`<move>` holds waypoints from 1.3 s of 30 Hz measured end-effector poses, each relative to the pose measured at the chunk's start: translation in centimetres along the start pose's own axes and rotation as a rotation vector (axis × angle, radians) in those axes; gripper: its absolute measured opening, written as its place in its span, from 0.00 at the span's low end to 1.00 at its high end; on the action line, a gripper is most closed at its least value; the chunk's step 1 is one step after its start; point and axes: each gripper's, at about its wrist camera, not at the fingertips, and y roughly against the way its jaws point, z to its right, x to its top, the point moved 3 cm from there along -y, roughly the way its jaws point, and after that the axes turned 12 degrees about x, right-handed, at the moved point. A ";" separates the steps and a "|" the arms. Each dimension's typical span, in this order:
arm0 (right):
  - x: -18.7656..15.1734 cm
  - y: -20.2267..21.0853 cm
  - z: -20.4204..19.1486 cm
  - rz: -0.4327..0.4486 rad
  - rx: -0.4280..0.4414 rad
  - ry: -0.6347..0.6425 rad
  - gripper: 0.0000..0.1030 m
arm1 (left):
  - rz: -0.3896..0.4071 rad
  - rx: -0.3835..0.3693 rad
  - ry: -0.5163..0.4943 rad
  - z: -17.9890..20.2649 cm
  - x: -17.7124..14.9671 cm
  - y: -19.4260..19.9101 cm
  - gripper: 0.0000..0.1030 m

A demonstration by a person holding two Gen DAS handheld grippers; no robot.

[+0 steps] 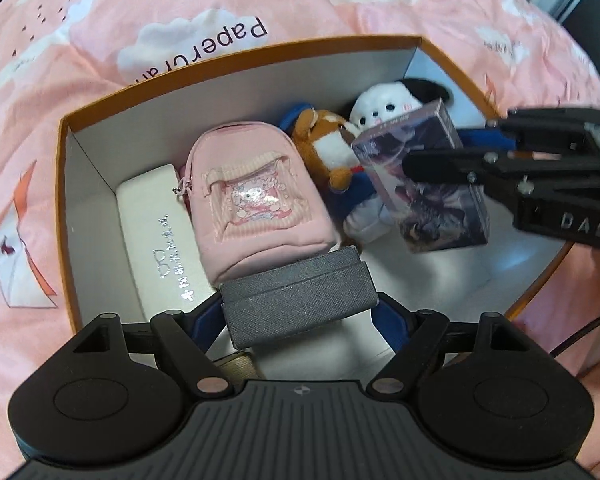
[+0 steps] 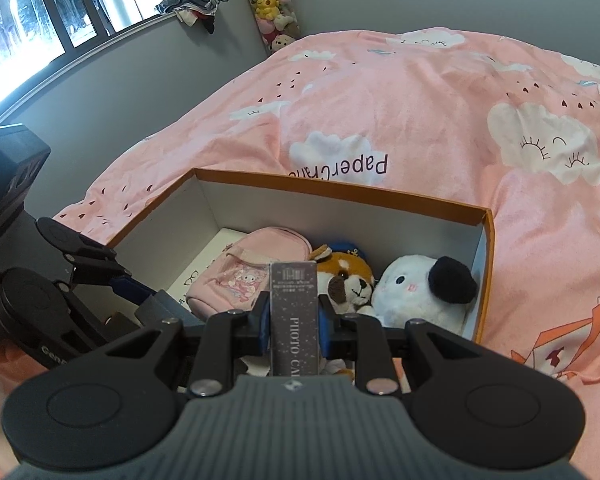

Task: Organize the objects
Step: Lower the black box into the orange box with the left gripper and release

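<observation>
An orange-rimmed cardboard box lies on the pink bed; it also shows in the right wrist view. My left gripper is shut on a grey textured case held just above the box's near end. My right gripper is shut on a purple photo-card box, seen in the left wrist view over the box's right side. Inside lie a pink mini backpack, a white glasses case, a brown plush and a white plush.
The pink cloud-print duvet surrounds the box on all sides. A window sill with clothes and hanging plush toys stand at the far wall. A tan spool-like thing shows under my left gripper.
</observation>
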 end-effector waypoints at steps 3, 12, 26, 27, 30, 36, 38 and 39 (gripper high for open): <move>0.2 0.2 0.1 0.017 0.041 -0.046 0.23 | -0.017 -0.005 0.005 0.6 0.3 -0.6 0.90; 2.6 0.6 -1.9 0.107 0.187 -0.110 0.23 | -0.039 -0.036 0.017 1.0 0.2 -1.0 0.90; 1.6 -1.3 -2.0 0.043 0.112 -0.055 0.23 | 0.046 -0.040 -0.032 0.4 -0.8 1.6 0.70; 1.6 -1.4 -1.9 0.042 0.107 -0.055 0.23 | 0.067 -0.032 -0.047 0.3 -0.8 2.1 0.68; 1.4 -1.7 -1.7 0.041 0.096 -0.055 0.23 | 0.119 -0.034 -0.060 0.0 -0.7 3.0 0.58; 1.1 -2.4 -1.5 0.033 0.063 -0.039 0.23 | 0.116 -0.030 0.009 -1.0 0.5 1.7 0.38; 1.1 -2.3 -1.3 0.033 0.059 -0.042 0.23 | 0.096 -0.041 0.025 -1.2 0.7 0.8 0.31; 1.1 -2.3 -1.2 0.033 0.056 -0.044 0.23 | 0.084 -0.042 0.029 -1.2 0.8 0.6 0.30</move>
